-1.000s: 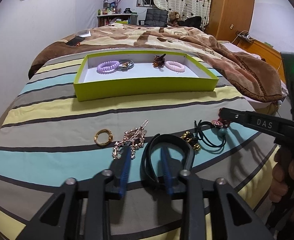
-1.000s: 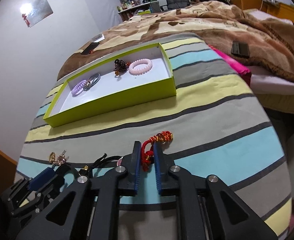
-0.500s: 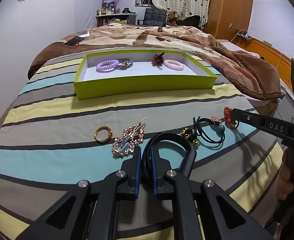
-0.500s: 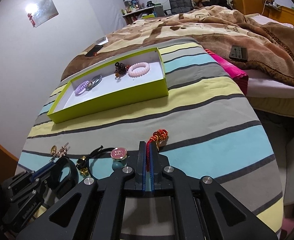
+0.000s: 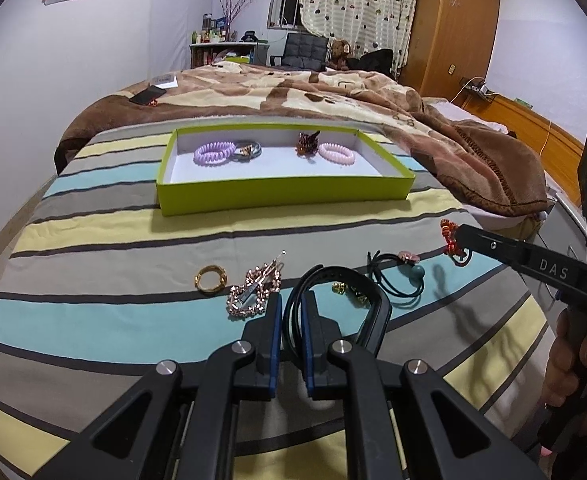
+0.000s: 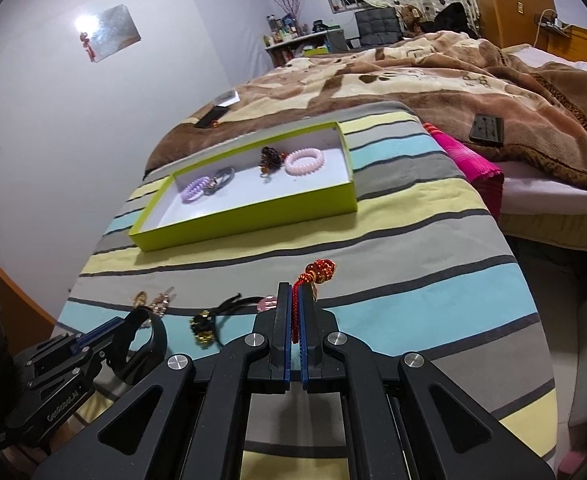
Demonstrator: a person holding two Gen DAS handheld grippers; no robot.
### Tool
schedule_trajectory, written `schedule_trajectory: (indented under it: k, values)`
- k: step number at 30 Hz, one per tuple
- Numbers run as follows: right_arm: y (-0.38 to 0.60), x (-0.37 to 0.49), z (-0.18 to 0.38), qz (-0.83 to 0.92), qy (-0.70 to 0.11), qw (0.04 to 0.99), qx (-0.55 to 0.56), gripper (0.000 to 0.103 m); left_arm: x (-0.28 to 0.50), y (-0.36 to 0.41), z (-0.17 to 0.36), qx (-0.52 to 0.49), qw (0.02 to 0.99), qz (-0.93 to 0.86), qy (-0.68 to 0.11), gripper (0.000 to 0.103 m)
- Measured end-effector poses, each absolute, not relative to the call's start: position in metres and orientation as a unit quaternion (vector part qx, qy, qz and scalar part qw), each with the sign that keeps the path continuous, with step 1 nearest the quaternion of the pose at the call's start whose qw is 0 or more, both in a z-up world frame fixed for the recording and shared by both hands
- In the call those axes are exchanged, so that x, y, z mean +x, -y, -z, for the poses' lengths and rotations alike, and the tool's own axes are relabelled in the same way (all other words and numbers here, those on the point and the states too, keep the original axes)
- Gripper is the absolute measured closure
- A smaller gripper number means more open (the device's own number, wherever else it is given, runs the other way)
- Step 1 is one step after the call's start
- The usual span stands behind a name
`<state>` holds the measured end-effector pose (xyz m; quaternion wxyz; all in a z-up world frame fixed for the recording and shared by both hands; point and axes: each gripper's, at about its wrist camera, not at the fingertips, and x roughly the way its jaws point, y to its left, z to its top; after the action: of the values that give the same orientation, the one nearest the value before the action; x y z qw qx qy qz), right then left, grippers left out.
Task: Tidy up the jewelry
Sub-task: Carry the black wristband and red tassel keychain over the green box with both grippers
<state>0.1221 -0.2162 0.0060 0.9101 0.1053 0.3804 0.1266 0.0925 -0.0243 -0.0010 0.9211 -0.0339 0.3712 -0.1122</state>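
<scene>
While four pieces already lay in the green box [image 5: 277, 196], the left gripper [image 5: 291, 312] was clamped on the black band [image 5: 377, 308]; the right gripper [image 6: 295, 312] pinched the red cord [image 6: 319, 271] tight. A gold ring [image 5: 210, 279], a clip [image 5: 255, 290] and hair ties [image 5: 397, 280] were left on the striped sheet [image 5: 93, 312].

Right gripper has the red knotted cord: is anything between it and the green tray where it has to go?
Nothing visible. The right gripper is shut on the red knotted cord, and only bare striped bedspread lies between it and the green tray. The tray's near half is free; the hair ties sit along its far wall.
</scene>
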Motion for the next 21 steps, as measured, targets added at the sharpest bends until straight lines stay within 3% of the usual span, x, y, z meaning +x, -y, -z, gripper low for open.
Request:
schedule_trajectory:
  k: [21]
  values:
    - [0.188, 0.146, -0.032, -0.162, -0.347, 0.922, 0.050, 0.101, 0.134, 0.002, -0.030, -0.039, 0.934, 0.077, -0.347, 0.093]
